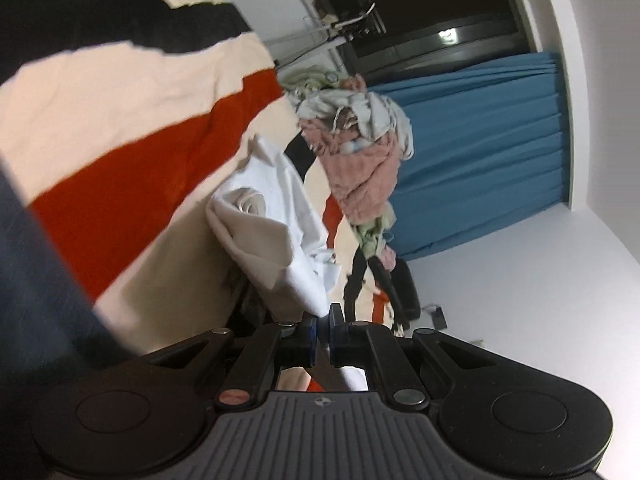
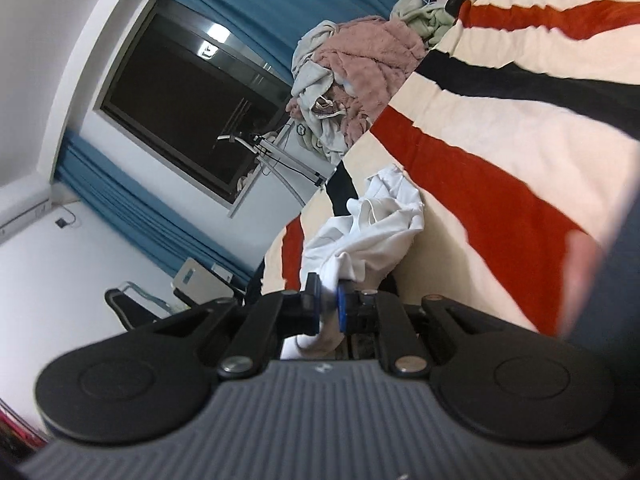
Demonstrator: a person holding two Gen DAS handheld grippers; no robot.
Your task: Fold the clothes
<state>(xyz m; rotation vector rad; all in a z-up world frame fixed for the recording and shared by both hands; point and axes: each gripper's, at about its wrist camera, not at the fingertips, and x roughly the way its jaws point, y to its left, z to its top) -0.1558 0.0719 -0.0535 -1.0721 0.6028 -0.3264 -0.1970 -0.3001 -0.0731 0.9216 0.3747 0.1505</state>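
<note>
A crumpled white garment (image 1: 276,216) hangs bunched over the striped bedcover (image 1: 132,120). My left gripper (image 1: 323,320) is shut on one edge of it, the cloth pinched between the blue pads. In the right wrist view the same white garment (image 2: 372,232) trails from my right gripper (image 2: 329,304), which is shut on another edge. Both views are rolled sideways, so the striped bedcover (image 2: 500,136) runs up one side of each picture. The part of the cloth below the fingers is hidden by the gripper bodies.
A pile of unfolded clothes (image 1: 360,152), pink, pale green and grey, lies farther along the bed, also the pile of clothes (image 2: 352,76) in the right view. Behind are blue curtains (image 1: 480,144), a dark window (image 2: 188,96), a metal rack (image 2: 280,160) and a black chair (image 2: 124,308).
</note>
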